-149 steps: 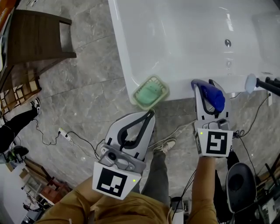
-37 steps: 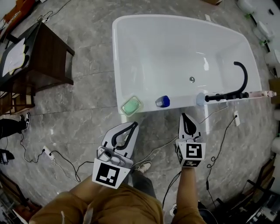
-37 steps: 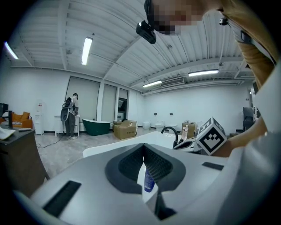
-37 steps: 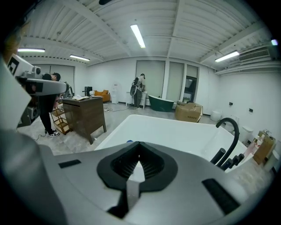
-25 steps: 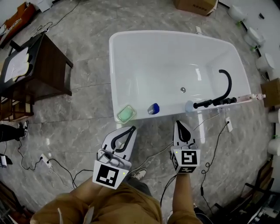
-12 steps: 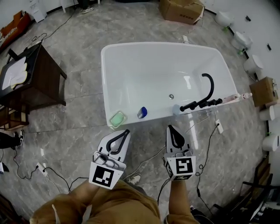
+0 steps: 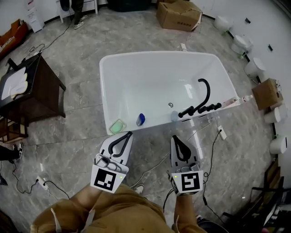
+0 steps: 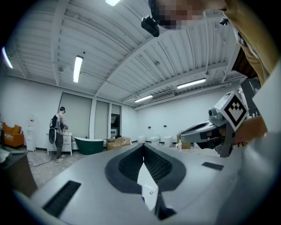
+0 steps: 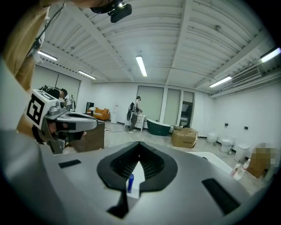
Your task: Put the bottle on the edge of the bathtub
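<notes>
The blue bottle [image 7: 141, 119] stands on the near rim of the white bathtub [image 7: 105, 86], beside a green soap dish [image 7: 117, 126]. My left gripper [image 7: 128, 133] is shut and empty, held back from the rim just below the soap dish. My right gripper [image 7: 175, 137] is also shut and empty, off to the bottle's lower right. In the right gripper view the bottle [image 9: 130, 183] shows small through the gap behind the shut jaws of that gripper [image 9: 139, 143]. In the left gripper view, that gripper [image 8: 143, 145] has its jaws meeting at the tip, with nothing held.
A black faucet [image 7: 200, 102] arches over the tub's right end. A dark wooden table [image 7: 27, 91] stands at left, a cardboard box [image 7: 178, 13] beyond the tub, toilets along the right wall. Cables [image 7: 54, 186] lie on the grey tiled floor. A person [image 8: 59, 134] stands far off.
Six seconds ago the right gripper held the bottle at the rim; now the bottle stands free there. Over the last second both grippers have risen and drawn back from the tub.
</notes>
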The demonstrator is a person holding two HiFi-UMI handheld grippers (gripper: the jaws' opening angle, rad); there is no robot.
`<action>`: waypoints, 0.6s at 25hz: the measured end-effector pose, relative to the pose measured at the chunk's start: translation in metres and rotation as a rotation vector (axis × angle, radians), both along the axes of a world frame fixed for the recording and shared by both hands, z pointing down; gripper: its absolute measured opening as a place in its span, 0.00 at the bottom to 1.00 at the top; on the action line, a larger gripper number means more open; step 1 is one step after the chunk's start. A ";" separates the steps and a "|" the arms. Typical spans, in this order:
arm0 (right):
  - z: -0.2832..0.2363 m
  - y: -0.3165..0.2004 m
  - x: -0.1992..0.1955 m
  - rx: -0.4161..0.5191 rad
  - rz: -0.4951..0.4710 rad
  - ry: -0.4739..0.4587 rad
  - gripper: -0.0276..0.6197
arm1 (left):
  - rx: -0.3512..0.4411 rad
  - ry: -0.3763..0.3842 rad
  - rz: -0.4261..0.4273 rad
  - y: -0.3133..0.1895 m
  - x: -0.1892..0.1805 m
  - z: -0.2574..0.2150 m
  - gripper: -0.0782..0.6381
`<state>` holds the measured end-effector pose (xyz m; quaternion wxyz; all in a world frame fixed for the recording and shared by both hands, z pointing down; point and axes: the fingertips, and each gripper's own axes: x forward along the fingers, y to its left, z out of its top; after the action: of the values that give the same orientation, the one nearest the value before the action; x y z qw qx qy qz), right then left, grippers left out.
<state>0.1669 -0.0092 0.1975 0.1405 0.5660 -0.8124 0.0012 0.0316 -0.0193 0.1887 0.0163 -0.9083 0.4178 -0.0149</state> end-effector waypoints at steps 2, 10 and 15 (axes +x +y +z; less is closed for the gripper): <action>-0.007 0.006 0.004 0.015 0.001 -0.007 0.05 | 0.011 0.000 0.005 0.003 0.004 -0.006 0.12; -0.043 0.028 0.032 0.066 0.040 -0.007 0.05 | 0.028 -0.003 0.029 0.014 0.024 -0.021 0.12; -0.057 0.044 0.048 0.097 0.071 -0.008 0.05 | 0.051 -0.003 0.016 0.013 0.025 -0.035 0.12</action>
<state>0.2154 0.0345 0.1402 0.1095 0.6005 -0.7915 -0.0312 0.0569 -0.0063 0.1533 0.0400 -0.9109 0.4107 -0.0054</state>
